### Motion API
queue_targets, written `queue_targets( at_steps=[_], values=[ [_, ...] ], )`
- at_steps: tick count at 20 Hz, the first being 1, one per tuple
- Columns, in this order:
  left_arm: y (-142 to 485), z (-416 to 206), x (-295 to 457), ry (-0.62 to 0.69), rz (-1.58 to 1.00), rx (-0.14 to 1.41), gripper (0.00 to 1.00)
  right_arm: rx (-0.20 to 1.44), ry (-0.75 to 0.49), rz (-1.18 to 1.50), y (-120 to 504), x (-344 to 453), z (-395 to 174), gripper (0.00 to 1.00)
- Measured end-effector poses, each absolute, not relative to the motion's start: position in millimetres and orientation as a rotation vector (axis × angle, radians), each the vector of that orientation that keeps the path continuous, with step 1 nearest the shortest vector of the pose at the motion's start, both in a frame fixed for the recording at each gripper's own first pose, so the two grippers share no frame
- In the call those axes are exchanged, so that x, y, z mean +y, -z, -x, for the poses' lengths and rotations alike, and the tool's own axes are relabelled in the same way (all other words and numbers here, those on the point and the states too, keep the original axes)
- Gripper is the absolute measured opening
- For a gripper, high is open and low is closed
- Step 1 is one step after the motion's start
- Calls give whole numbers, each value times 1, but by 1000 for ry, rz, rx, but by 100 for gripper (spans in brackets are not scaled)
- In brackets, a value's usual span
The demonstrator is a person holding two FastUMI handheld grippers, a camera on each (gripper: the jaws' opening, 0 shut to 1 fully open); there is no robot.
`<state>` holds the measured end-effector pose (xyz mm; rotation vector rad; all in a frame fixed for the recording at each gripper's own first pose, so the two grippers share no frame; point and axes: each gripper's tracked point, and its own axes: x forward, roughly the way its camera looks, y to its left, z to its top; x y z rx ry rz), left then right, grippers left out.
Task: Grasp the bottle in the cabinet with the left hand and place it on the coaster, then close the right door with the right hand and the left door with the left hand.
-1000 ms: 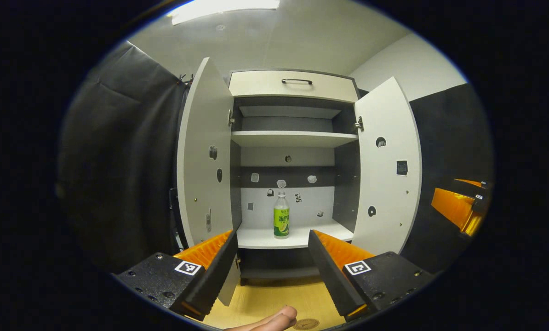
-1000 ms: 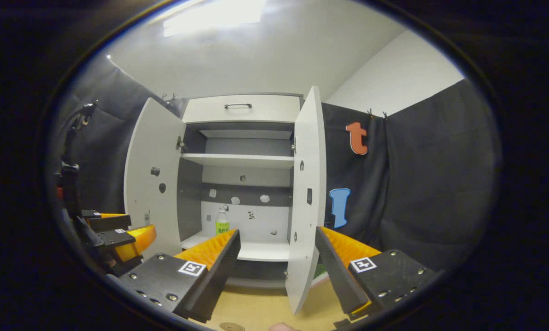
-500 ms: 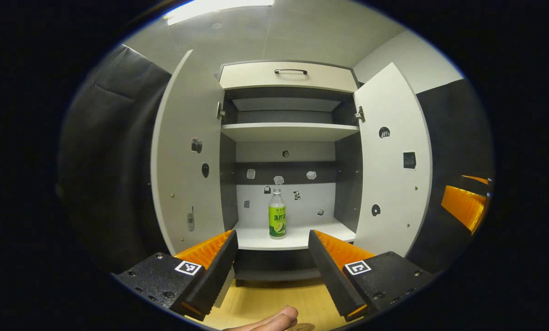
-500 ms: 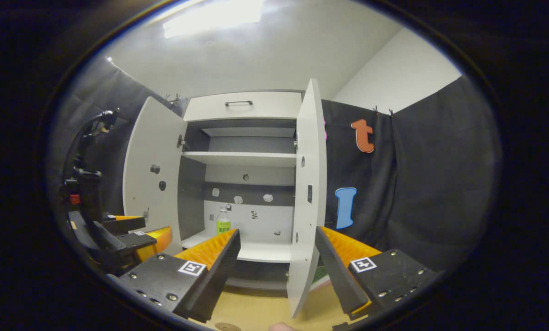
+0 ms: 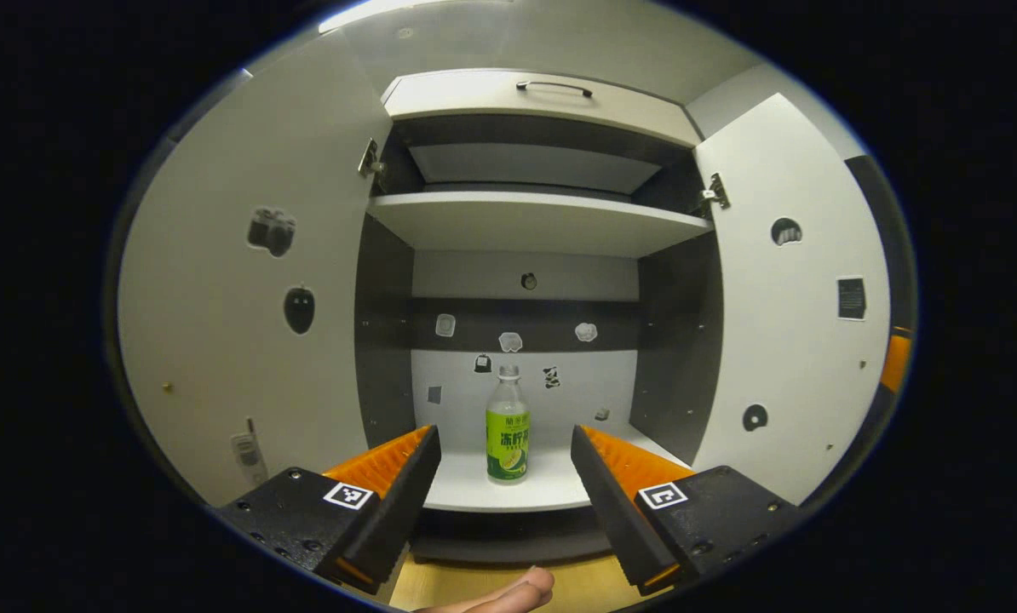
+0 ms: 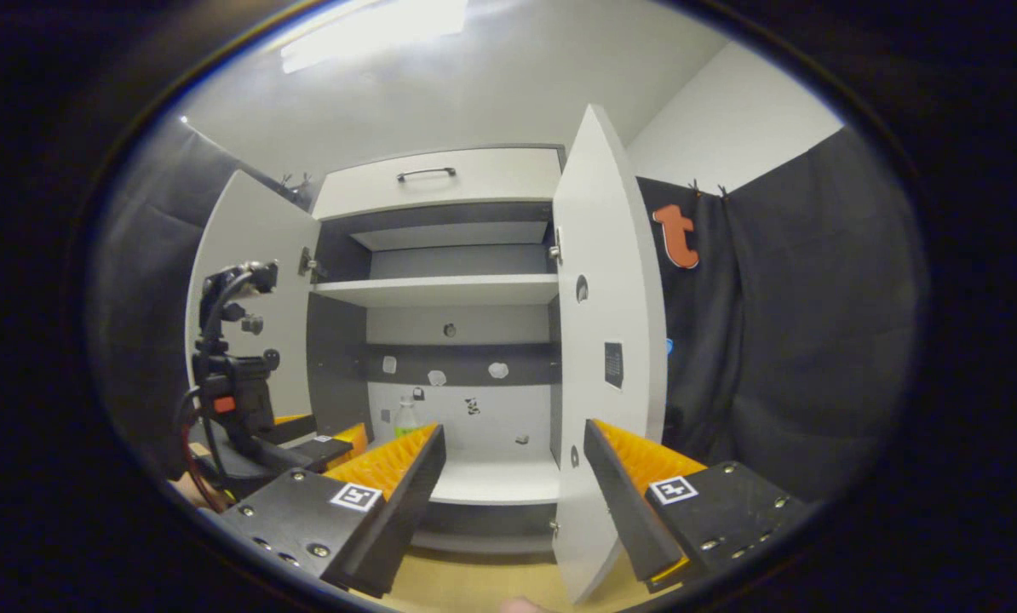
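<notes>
cabinet (image 5: 542, 94): both doors open | right door (image 6: 606, 340) edge-on between the right tongs' (image 6: 513, 464) wide fingers | left tongs (image 5: 500, 472) wide, empty, facing the bottle (image 5: 507, 426) | bottle: upright on the lower shelf (image 5: 517, 494), untouched

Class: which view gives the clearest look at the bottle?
The left gripper view: the whole bottle stands centred between the open claw's fingers. In the right gripper view only its top shows, behind that claw's finger.
</notes>
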<state>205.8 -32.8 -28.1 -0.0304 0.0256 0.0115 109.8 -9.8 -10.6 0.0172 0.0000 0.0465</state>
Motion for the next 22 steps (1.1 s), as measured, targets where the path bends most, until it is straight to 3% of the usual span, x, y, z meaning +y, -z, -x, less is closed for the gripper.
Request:
queue_targets(
  at_steps=[9, 20, 21, 22],
  values=[
    [79, -329, -30, 28, 25, 65, 98, 41, -14, 18, 30, -2, -124, 98],
    [122, -397, -44, 62, 55, 113, 97, 82, -11, 76, 47, -8, -115, 99],
    [125, -394, -51, 86, 62, 134, 93, 86, -4, 70, 48, -10, -113, 99],
    [122, -388, -53, 102, 62, 132, 80, 89, -4, 65, 48, -10, -109, 99]
  ],
)
